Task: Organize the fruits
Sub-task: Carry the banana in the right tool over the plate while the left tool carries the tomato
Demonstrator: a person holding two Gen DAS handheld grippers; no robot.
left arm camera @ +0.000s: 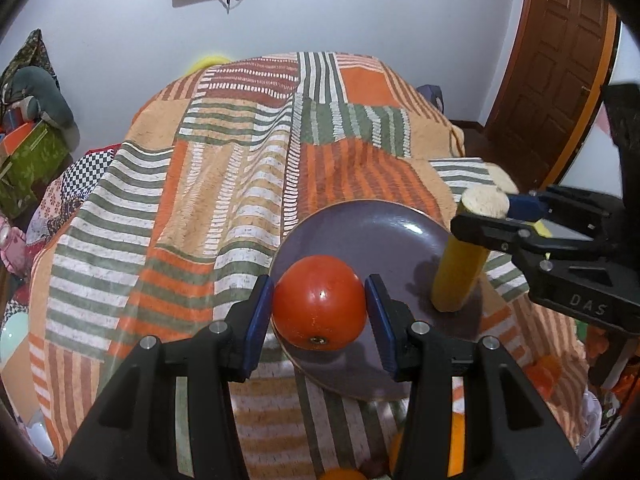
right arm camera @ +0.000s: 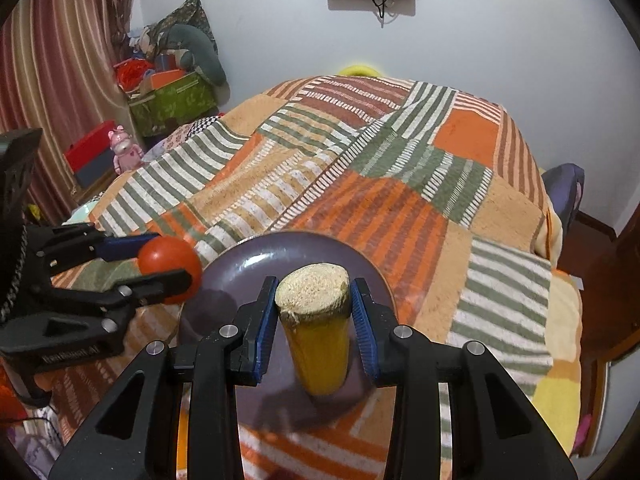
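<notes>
A dark purple plate (left arm camera: 372, 228) (right arm camera: 248, 264) lies on the striped bedspread. My left gripper (left arm camera: 319, 307) is shut on a red tomato (left arm camera: 319, 304) and holds it over the plate's near left edge; it also shows in the right wrist view (right arm camera: 170, 270). My right gripper (right arm camera: 314, 316) is shut on a yellow corn cob piece (right arm camera: 318, 336) that stands upright, its lower end at the plate. In the left wrist view the cob (left arm camera: 462, 276) stands on the plate's right side, with the right gripper (left arm camera: 486, 210) around its cut top.
The patchwork bedspread (left arm camera: 224, 184) covers the bed. Orange fruits (left arm camera: 458, 440) lie below the near edge. Boxes and cushions (right arm camera: 172, 88) are piled at the left wall, by a curtain (right arm camera: 60, 80). A wooden door (left arm camera: 560, 64) stands at the right.
</notes>
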